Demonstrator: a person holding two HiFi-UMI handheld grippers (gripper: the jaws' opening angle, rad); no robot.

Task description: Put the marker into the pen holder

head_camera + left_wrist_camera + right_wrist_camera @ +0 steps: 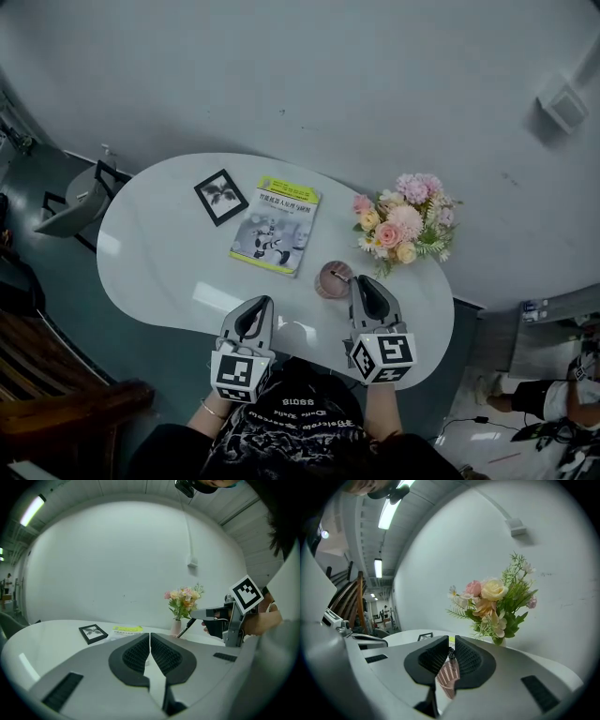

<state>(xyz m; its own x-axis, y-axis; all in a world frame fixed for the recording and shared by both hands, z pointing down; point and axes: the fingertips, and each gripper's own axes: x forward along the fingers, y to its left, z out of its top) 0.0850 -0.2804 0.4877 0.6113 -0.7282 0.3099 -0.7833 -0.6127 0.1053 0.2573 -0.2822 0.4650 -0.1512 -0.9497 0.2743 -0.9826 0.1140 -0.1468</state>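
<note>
A pinkish ribbed pen holder (330, 281) stands on the white table (159, 244) near its front edge. My right gripper (359, 281) is just to the holder's right and is shut on a dark marker (340, 276). The marker slants down to the left, its tip at the holder's mouth. In the right gripper view the marker (451, 655) is pinched between the pads, with the holder (448, 677) right below. My left gripper (265, 302) hovers to the holder's left, shut and empty. The left gripper view shows the marker (185, 627) angled toward the holder (176, 627).
A bunch of pink and cream flowers (405, 220) stands behind the holder to the right. A yellow-green booklet (275, 225) and a small black picture frame (220, 196) lie farther back. A chair (80, 202) stands off the table's left end.
</note>
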